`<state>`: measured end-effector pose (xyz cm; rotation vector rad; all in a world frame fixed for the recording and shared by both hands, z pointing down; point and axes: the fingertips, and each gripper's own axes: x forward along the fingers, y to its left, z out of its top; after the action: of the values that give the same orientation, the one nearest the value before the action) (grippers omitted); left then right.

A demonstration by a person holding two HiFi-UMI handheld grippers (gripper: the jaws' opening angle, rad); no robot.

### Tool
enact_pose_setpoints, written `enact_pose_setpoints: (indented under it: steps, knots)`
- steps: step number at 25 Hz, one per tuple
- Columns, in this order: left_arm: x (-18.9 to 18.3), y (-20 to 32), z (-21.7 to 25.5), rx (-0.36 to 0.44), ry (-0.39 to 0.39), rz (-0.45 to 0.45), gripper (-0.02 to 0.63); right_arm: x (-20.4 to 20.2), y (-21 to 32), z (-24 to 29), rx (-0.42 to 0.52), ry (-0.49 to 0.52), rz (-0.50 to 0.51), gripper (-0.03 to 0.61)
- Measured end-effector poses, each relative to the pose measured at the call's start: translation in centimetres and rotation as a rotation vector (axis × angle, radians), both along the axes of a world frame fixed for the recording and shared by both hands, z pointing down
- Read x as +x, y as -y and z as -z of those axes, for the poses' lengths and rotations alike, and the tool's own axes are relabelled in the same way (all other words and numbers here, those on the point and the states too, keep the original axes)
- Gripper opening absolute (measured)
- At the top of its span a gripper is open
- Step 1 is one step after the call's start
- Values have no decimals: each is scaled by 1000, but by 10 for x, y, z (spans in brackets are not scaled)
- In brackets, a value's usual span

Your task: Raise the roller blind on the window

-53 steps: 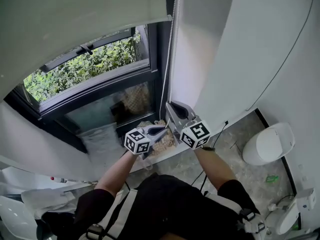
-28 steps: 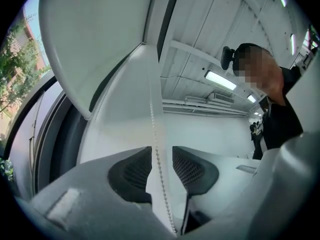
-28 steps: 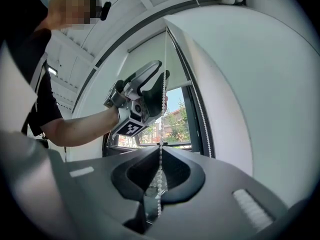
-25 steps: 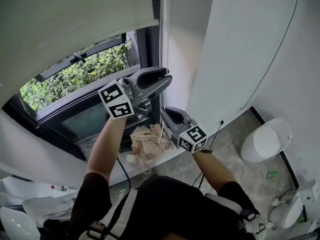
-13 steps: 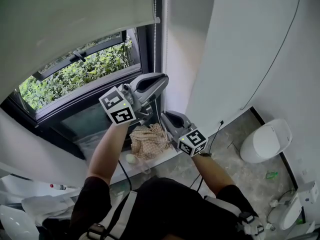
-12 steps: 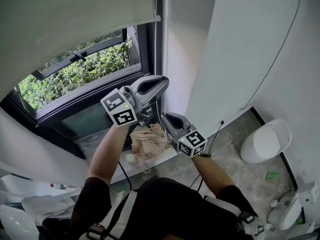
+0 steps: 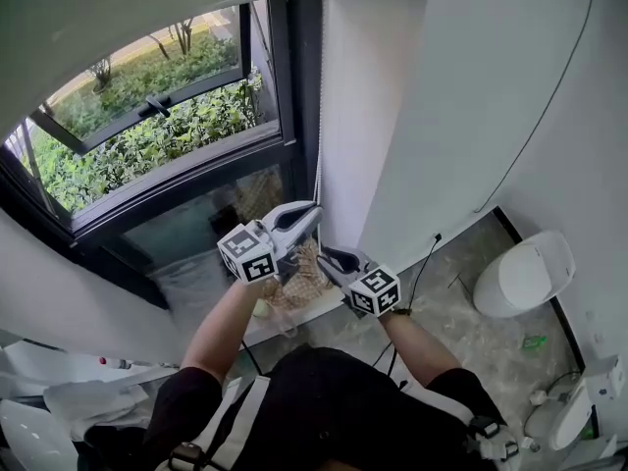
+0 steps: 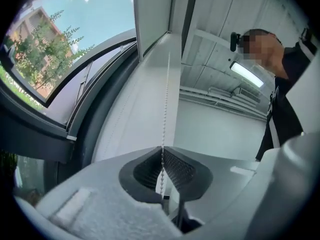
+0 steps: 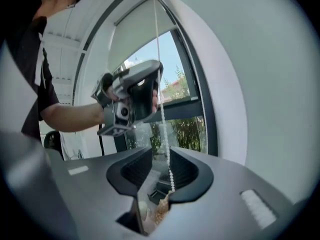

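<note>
The pale roller blind [image 7: 147,3] hangs over the top of the window, its bottom bar high in the head view. Its bead chain [image 7: 320,116] drops along the dark window frame. My left gripper [image 7: 314,208] is shut on the chain [image 8: 165,109], which it closed on moments ago, and the beads run up from between the pinched pads [image 8: 162,151]. Just below, my right gripper [image 7: 328,254] has just been opening. Its jaws [image 9: 165,151] stand apart with the chain [image 9: 159,59] hanging loose between them. The left gripper [image 9: 156,86] shows above it.
The window frame [image 7: 294,96] is dark, with green bushes [image 7: 147,140] outside. A tan woven bundle [image 7: 299,285] lies on the sill under the grippers. A white wall [image 7: 442,116] stands at the right, and a white toilet [image 7: 525,278] on the grey floor.
Both grippers have come down along the chain. The blind's bottom bar has risen and more window shows. The right gripper's jaws have opened off the chain.
</note>
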<state>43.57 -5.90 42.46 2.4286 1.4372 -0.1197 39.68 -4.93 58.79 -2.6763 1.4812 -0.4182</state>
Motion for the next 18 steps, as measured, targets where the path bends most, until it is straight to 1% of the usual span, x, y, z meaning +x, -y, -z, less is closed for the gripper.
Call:
enact_pose_setpoints:
  steps: [2, 6, 8, 11, 12, 14, 16, 18]
  knots:
    - [2, 2, 0, 4, -5, 2, 15, 4, -4, 40, 70, -78, 0, 114]
    - [0, 9, 2, -23, 14, 14, 14, 6, -6, 148, 181, -321, 0, 117]
    - [-1, 9, 4, -34, 19, 17, 15, 10, -5, 203, 263, -399, -16, 115]
    - [-3, 9, 4, -44, 23, 15, 15, 23, -5, 272, 405, -411, -61, 111]
    - [-3, 9, 4, -48, 23, 15, 15, 29, -4, 289, 437, -410, -73, 96]
    - [-3, 10, 3, -58, 15, 15, 15, 38, 1, 317, 456, -434, -82, 96]
    - [-4, 11, 1, -67, 5, 15, 15, 45, 8, 337, 441, -473, -91, 98]
    - [-7, 13, 2, -67, 10, 20, 15, 51, 14, 351, 433, -489, -105, 98]
